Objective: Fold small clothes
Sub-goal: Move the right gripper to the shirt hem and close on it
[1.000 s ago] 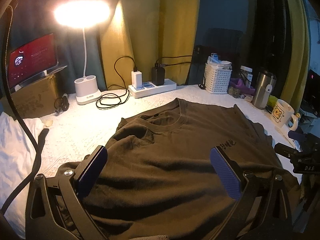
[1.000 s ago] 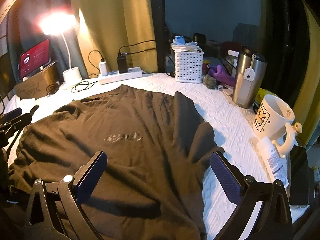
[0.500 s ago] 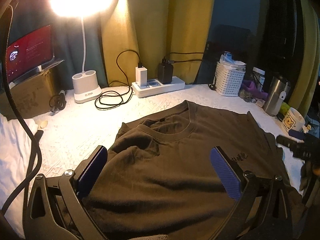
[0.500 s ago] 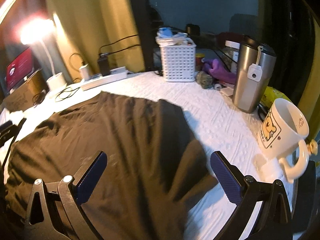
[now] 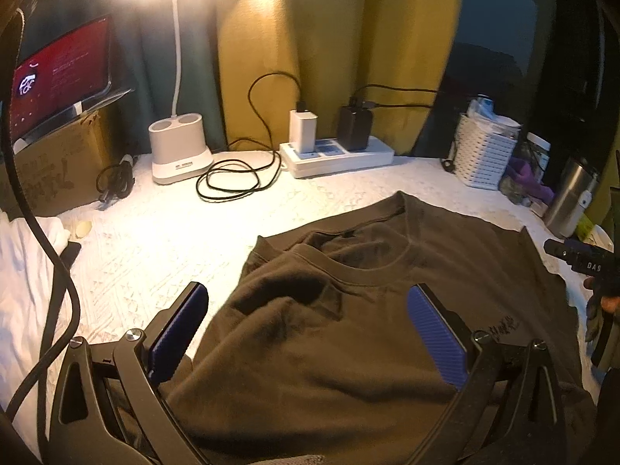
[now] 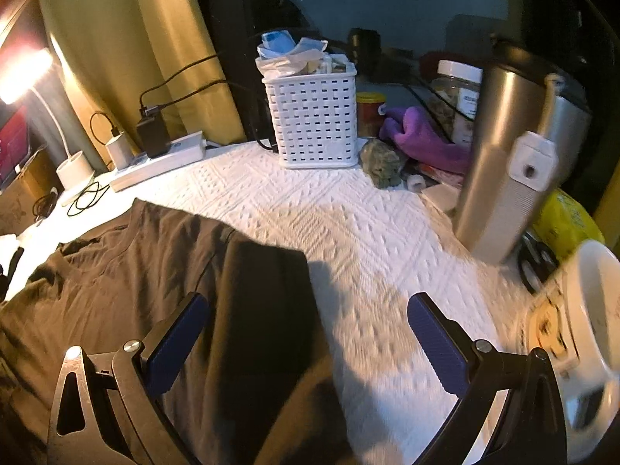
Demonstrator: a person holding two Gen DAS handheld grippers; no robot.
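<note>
A dark brown T-shirt (image 5: 368,310) lies spread on the white quilted cover (image 5: 162,240), collar toward the far side, left shoulder rumpled. My left gripper (image 5: 308,333) is open and empty, low over the shirt's left chest below the collar. My right gripper (image 6: 308,343) is open and empty, straddling the right sleeve (image 6: 267,302) edge, one blue pad over the shirt (image 6: 135,290), the other over bare cover. The right gripper also shows at the right edge of the left wrist view (image 5: 581,261).
A lit desk lamp (image 5: 180,147), coiled cable (image 5: 232,178) and power strip (image 5: 337,155) line the far side. A white basket (image 6: 312,116), steel tumbler (image 6: 503,162) and white mug (image 6: 581,333) stand close at the right. A cardboard box with tablet (image 5: 58,143) sits far left.
Both grippers have moved forward toward the collar and shoulders. The right gripper swung right, now over the sleeve edge near the tumbler and mug. Both stayed open.
</note>
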